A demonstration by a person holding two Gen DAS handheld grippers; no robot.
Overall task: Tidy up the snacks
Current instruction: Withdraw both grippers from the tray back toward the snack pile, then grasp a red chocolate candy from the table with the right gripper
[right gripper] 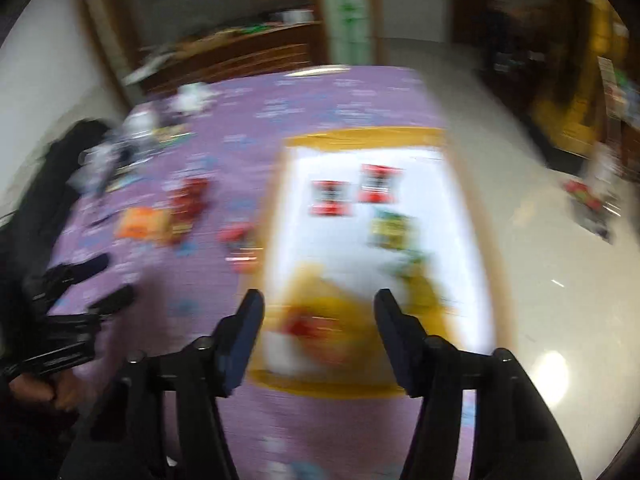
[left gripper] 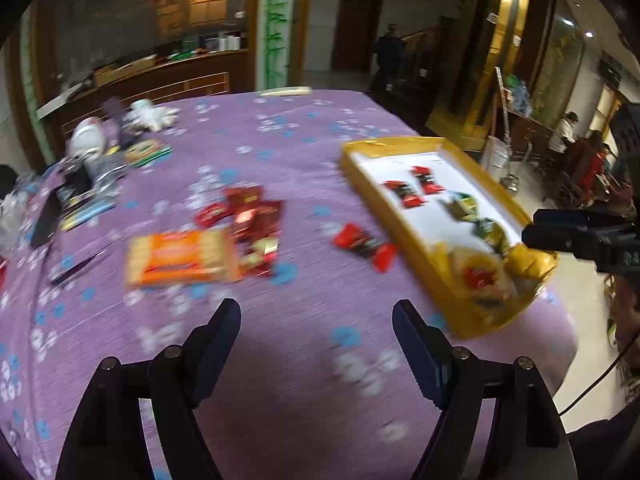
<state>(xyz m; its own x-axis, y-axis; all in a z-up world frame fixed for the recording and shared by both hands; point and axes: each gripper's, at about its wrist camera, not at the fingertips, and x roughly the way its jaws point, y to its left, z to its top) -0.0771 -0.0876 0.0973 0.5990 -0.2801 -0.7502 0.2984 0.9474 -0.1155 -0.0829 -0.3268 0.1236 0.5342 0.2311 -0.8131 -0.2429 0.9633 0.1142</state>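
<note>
Left wrist view: left claw (left gripper: 316,322) at 6 o'clock, jaws apart, nothing between them. Desk (left gripper: 280,140) under purple flowered cloth. Orange biscuit pack (left gripper: 180,258) at 9 o'clock, red wrapped snacks (left gripper: 250,216) touching its right end. Single red candy (left gripper: 364,245) near centre. Yellow tray (left gripper: 384,208) at 3 o'clock, holding red and green candies.

Right wrist view, blurred: right claw (right gripper: 319,314) at 6 o'clock, jaws apart, empty, above the tray's near end.

Looks like a hotel or restaurant lobby: dark wood reception counter (left gripper: 160,76), gold-trimmed pillars (left gripper: 504,48), polished tile floor (right gripper: 540,260), people seated at the side (left gripper: 580,160), tabletop under purple floral cloth (left gripper: 280,152).
</note>
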